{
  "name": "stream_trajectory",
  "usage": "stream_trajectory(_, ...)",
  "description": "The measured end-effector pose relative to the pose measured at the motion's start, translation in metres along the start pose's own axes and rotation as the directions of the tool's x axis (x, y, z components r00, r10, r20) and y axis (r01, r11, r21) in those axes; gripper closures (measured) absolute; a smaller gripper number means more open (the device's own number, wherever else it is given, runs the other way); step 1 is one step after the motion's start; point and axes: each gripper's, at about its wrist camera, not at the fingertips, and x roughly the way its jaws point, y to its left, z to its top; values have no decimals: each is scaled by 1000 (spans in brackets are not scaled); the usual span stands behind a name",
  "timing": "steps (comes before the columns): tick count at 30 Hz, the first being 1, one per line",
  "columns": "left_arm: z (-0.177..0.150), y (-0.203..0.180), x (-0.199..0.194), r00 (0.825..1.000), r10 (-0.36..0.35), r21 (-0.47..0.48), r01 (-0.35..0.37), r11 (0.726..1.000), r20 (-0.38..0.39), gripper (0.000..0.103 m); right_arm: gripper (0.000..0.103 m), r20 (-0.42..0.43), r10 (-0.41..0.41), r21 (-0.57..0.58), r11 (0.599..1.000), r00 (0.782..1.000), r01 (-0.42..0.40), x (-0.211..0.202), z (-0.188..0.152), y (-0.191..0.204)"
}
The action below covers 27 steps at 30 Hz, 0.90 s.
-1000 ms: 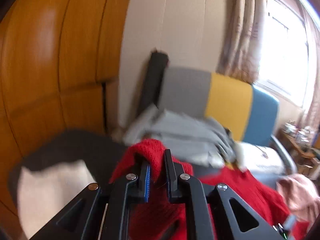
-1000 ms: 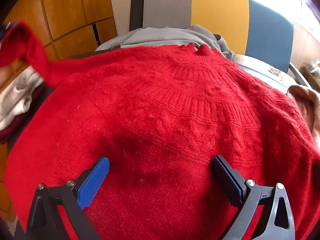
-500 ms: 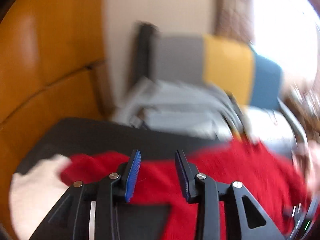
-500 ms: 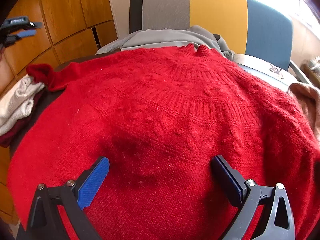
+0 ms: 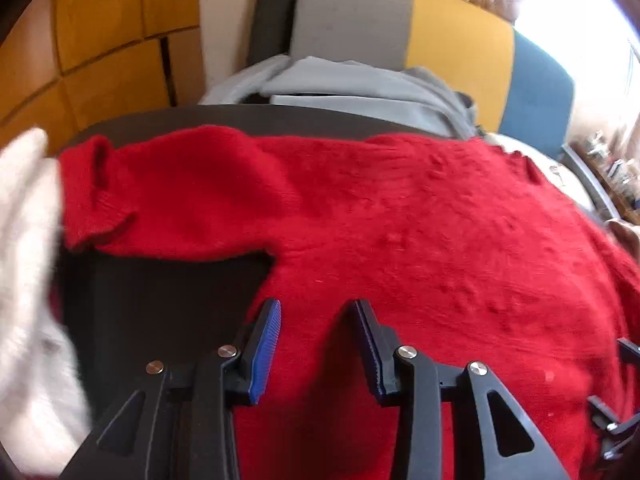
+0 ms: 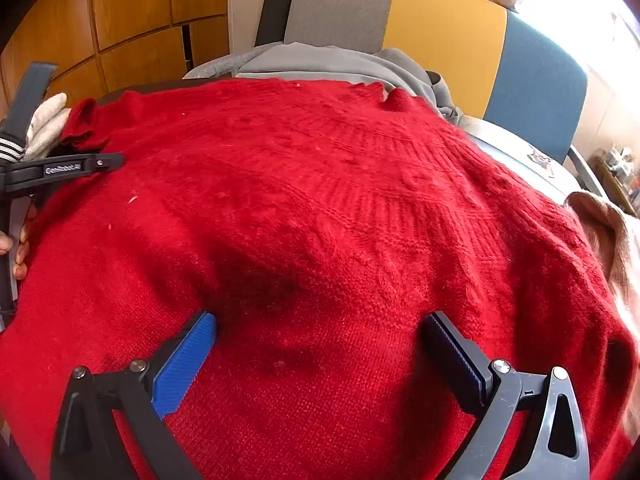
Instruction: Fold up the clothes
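- Since the earlier frames, the sleeve [image 5: 160, 196] has been let go by the left tongs [image 5: 316, 344] and now lies flat, stretched out to the left beyond them; a second ago its cuff was pinched and held up in the air.
- The jaws of the left tongs have just been opening, and nothing is seen between them; they stand part-open over the left side of the red sweater [image 6: 320, 220], near the armpit.
- To the left of these tongs a white garment [image 5: 28, 280] is seen at the edge of the dark table [image 5: 160, 312], blurred.
- The body of the sweater is spread flat ahead of both tongs, the collar [image 6: 396, 100] lying at the far side.
- The right tongs [image 6: 320, 344] are held wide open low over the lower middle of the sweater, nothing clamped; whether the tips press the knit cannot be told.
- Beyond the sweater grey clothes [image 6: 340, 64] are piled against a chair back [image 6: 440, 28]; to the right of the right tongs a pinkish garment [image 6: 608, 236] lies at the table edge.
- Judged from this, only the laying out is done: no fold is seen yet in sleeve or body, so the sleeves are left to be turned in and the body to be doubled over, and the other garments appear unfolded too.
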Motion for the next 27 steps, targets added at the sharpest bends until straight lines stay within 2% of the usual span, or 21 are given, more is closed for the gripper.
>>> stream_trajectory(2,-1,-2,1,1000,1,11,-1,1000,-7,64,0,3,9,4,1000,1000,-9,0,0,-3)
stream_trajectory(4,2,-11,-1,999,36,28,-35,999,-26,64,0,3,20,11,1000,1000,-20,0,0,-6)
stream_trajectory(6,1,-18,-17,1000,18,2,-18,1000,0,65,0,1,23,7,1000,1000,-23,0,1,-7)
stream_trajectory(8,-11,-26,-31,998,-50,-11,50,999,30,65,0,0,31,8,999,1000,-31,-1,0,-6)
stream_trajectory(10,-30,-36,-45,995,-96,17,96,995,13,65,0,0,28,8,1000,1000,-28,-2,0,-4)
stream_trajectory(12,-49,-41,-40,993,-113,24,114,993,-34,65,0,2,30,12,999,1000,-30,-2,0,-3)
stream_trajectory(14,-70,-39,-56,995,-99,38,99,994,1,65,0,6,44,25,999,999,-44,-3,-1,-4)
stream_trajectory(18,-85,-27,-71,996,-93,32,93,995,1,63,0,3,89,61,994,996,-89,-9,1,-13)
stream_trajectory(22,-87,-18,-66,994,-109,11,109,994,24,62,0,165,137,226,959,977,-172,-64,-25,-44)
stream_trajectory(24,-87,-17,-63,993,-114,0,114,993,36,60,0,200,59,300,946,978,-119,-94,-49,-68)
stream_trajectory(27,-87,-24,-61,995,-81,24,80,997,52,58,0,134,-136,398,915,982,72,-127,-88,-114)
